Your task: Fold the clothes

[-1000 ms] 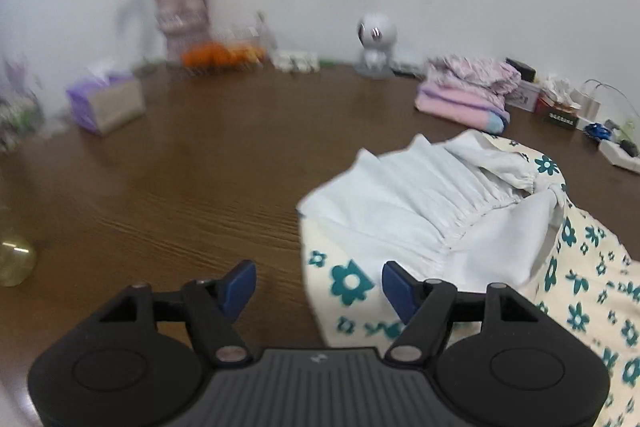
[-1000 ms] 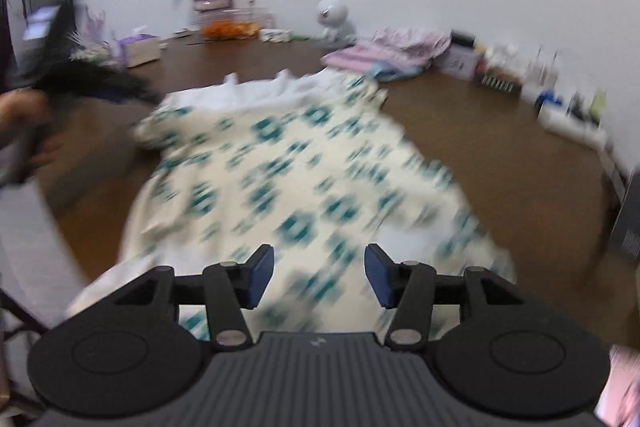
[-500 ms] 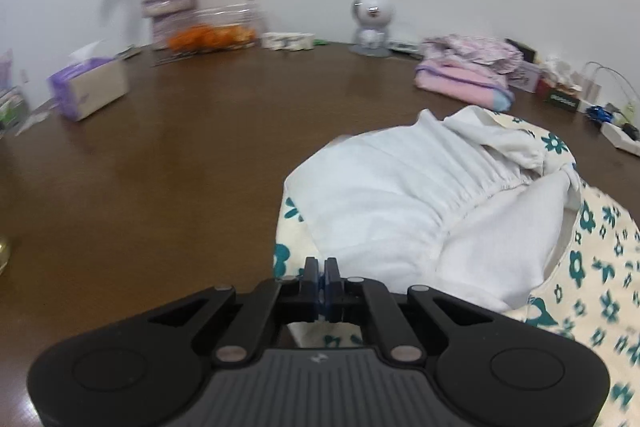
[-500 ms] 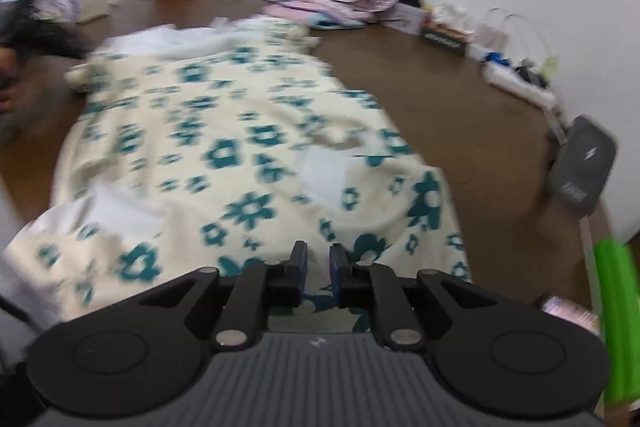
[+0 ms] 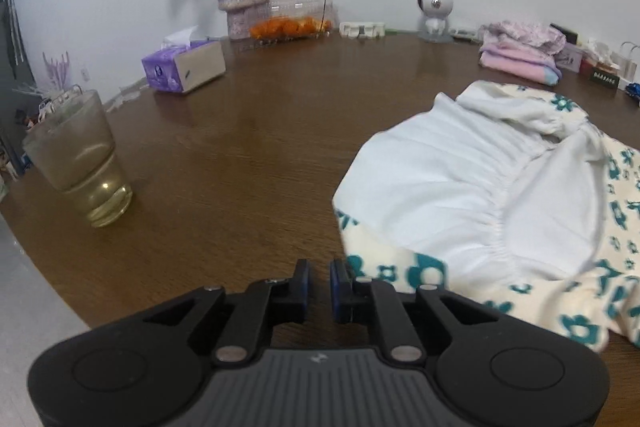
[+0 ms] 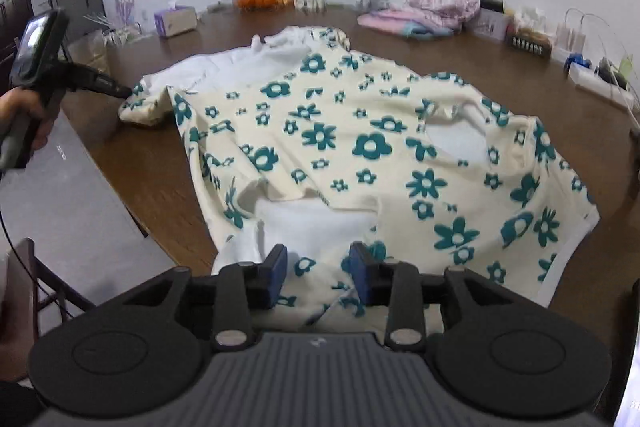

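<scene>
The brown wooden surface (image 6: 460, 59) carries a cream floral garment (image 6: 360, 155) spread across its middle, white lining turned out at the far end and at the near hem. The right tool (image 6: 318, 267) hovers over that near hem, its jaws having just been opening, part-way apart with cloth below but not pinched. The left tool (image 5: 319, 277), jaws having just parted to a narrow gap, grips nothing beside the garment's corner. A drinking glass (image 5: 80, 163) stands left.
</scene>
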`<state>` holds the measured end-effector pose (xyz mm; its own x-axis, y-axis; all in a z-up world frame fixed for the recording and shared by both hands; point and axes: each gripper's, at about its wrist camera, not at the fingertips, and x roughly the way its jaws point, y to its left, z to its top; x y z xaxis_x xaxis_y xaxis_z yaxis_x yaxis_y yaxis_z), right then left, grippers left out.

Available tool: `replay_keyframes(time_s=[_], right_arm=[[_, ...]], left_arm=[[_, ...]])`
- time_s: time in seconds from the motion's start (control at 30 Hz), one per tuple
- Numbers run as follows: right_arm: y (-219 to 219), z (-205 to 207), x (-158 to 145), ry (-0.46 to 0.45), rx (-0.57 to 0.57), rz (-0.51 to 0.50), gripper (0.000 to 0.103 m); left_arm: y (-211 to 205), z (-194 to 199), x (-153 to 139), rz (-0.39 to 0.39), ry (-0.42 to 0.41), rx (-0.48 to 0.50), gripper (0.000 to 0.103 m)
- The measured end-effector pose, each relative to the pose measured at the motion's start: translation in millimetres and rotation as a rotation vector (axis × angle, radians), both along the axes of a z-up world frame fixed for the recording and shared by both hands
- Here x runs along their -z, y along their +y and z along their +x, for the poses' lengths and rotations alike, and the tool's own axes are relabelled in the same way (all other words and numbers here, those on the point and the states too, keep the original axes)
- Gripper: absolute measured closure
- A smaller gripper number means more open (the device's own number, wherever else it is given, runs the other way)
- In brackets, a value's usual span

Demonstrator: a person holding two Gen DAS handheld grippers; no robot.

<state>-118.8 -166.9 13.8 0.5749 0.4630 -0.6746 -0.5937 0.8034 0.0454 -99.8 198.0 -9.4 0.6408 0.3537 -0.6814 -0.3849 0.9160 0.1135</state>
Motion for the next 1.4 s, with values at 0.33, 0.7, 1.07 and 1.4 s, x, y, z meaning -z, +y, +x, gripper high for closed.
replay_keyframes(time_s=[0.33, 0.7, 1.07, 1.4], right_arm=[[-33.7, 6.0, -20.2, -0.047, 0.129, -0.055, 0.072], [-31.6, -7.7, -3.6, 0.019, 0.069, -0.051, 0.081], [-25.0, -20.3, -19.7, -0.085, 0.04, 0.002, 0.056], [-32.7, -27.9, 10.1, -0.14, 0.026, 0.012, 0.08]], left_arm=[[-56.7, -11.3, -32.2, -0.171, -0.147, 0.43, 0.059], [-83.7, -6.3, -0.6, -0.149, 0.037, 0.567, 0.061], [-122.9, -52.6, -19.6, -0.115, -0.031, 0.934, 0.039], [-91.5, -46.7, 5.4, -0.098, -0.001, 0.921, 0.068]])
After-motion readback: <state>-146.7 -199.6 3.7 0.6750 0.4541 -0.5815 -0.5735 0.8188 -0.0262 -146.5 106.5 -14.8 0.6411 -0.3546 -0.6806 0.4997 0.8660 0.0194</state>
